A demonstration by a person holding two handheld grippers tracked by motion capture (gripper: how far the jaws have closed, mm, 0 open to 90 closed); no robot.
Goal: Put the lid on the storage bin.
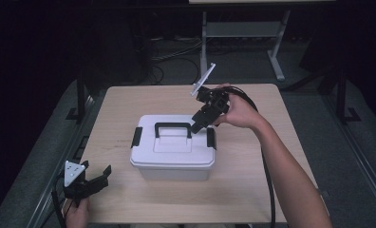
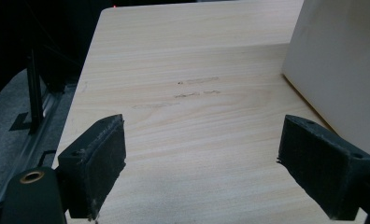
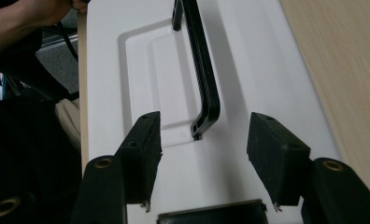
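A white storage box (image 1: 172, 147) with a black carry handle (image 1: 173, 127) lying flat on its lid stands in the middle of the wooden table (image 1: 252, 190). Black latches sit on its left end (image 1: 136, 137) and right end (image 1: 211, 137). My right gripper (image 1: 198, 124) hangs over the lid's right end, pointing down at it. Its jaws stand open either side of the handle's near end (image 3: 204, 116), above the lid (image 3: 262, 60), with nothing gripped; the right latch (image 3: 211, 218) lies just below them. My left gripper (image 1: 103, 175) rests at the table's front left corner, open and empty (image 2: 204, 130), with the box wall (image 2: 337, 60) to its right.
The table's left edge drops to grey floor with a metal rail (image 2: 33, 93). Behind the table stand the legs of another desk (image 1: 276, 57) and loose cables (image 1: 172, 57) on the floor. Bare tabletop (image 2: 192, 70) lies ahead of the left gripper.
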